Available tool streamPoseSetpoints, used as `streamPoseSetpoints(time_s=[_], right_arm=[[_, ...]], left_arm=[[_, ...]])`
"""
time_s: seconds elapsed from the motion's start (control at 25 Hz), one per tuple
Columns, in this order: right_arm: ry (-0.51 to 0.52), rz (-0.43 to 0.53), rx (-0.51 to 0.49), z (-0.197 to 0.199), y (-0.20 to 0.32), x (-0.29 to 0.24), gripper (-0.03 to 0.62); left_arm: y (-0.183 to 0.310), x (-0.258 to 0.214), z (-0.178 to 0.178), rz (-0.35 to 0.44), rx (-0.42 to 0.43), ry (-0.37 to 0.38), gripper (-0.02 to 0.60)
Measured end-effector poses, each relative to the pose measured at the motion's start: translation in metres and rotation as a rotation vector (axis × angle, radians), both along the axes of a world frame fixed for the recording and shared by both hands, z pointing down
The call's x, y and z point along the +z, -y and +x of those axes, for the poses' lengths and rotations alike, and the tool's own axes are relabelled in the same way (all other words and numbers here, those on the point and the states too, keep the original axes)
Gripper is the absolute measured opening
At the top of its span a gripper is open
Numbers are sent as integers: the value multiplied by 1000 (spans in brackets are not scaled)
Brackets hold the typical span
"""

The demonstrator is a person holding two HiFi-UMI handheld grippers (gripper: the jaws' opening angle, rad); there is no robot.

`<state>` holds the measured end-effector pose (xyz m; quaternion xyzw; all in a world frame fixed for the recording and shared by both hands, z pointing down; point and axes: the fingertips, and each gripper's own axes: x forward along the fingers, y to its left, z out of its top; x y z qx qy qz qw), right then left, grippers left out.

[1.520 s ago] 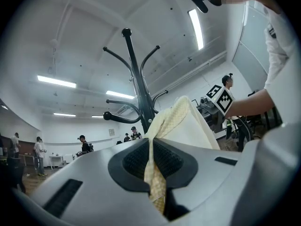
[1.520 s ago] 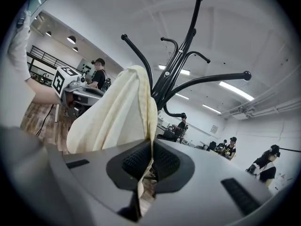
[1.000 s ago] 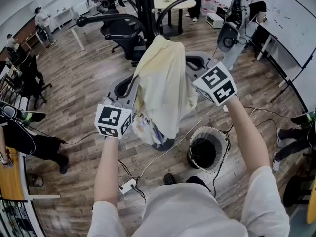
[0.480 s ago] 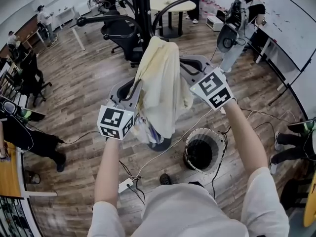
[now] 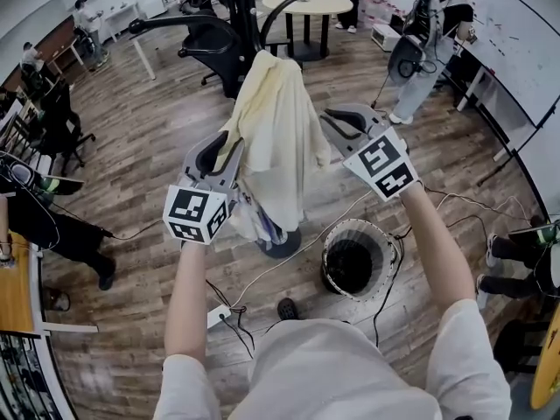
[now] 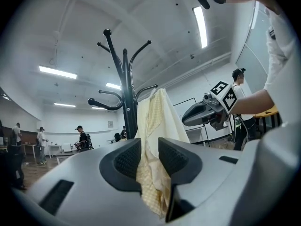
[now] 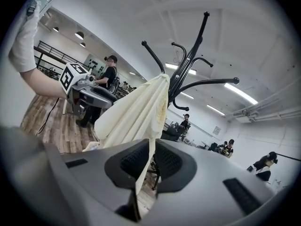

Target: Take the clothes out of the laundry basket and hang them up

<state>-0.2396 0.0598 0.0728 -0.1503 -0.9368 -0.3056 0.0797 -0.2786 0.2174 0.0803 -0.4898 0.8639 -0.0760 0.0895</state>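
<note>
1. The garment (image 5: 278, 134) hangs from a hook of the coat rack (image 5: 238, 11), upper centre of the head view. The laundry basket (image 5: 360, 226) stands below it, to the right.
2. The cloth looks light, soft and limp. It is best taken at a doubled hem or shoulder seam.
3. The left gripper (image 6: 149, 147) has just been opening its jaws. They stand about half apart, and a fold hangs loose between them.
4. The right gripper (image 7: 151, 154) has also just been opening. Its gap is narrow, and a thin edge passes through unpinched.
5. Both grippers reach forward, roughly level, and flank the garment.

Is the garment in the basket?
No, the garment hangs on the coat stand, outside the basket.
</note>
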Motion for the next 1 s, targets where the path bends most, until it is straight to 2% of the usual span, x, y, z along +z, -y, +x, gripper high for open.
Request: streamPoseSetpoints(time_s=[0.24,0.48,1.0], right_arm=[[-8,-52,8,31,11,10,43],[-28,-79,13,69,21,23,38],[-125,-147,71,166,44,93,28]], left_arm=[[-11,3,20,-18,-46,-14,126],[-7,12,53,-45,-52,-37,126],[40,58,156,-83,51,-99,115]])
